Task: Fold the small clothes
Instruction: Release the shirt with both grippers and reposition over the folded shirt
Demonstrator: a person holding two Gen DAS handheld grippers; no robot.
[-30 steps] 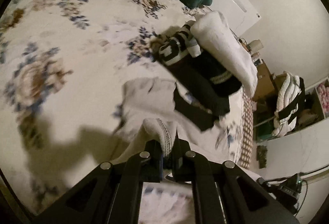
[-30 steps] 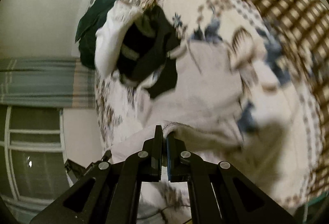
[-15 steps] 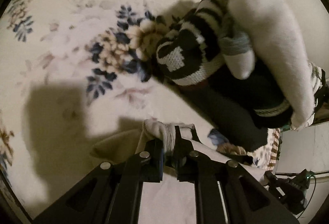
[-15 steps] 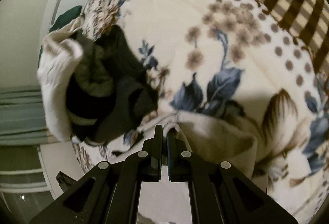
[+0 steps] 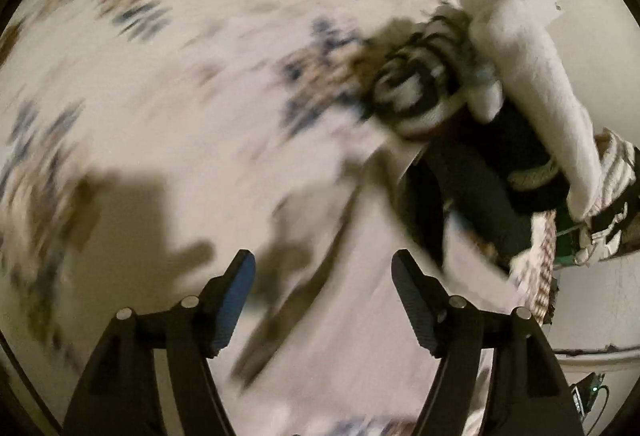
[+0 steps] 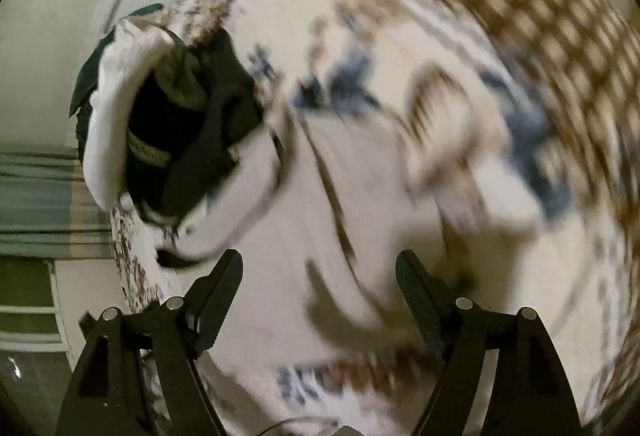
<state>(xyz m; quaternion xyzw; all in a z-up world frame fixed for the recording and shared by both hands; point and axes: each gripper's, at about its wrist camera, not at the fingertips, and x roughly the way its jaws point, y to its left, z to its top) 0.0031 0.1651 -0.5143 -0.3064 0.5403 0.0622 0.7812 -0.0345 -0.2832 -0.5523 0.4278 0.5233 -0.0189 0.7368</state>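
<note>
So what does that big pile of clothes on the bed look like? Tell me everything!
The pile of clothes sits heaped near the edge of the flowery bedspread. A long white cloth drapes over its far side, a black-and-white striped knit piece sticks out at one end, and dark, soft-looking garments fill the middle, one with a pale woven band. Nothing is folded yet. Neither gripper touches it. The picture is blurry, so finer details are lost.

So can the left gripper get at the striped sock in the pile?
Probably yes: the left gripper, jaws opening and empty, has only the flat white garment before the striped sock.
</note>
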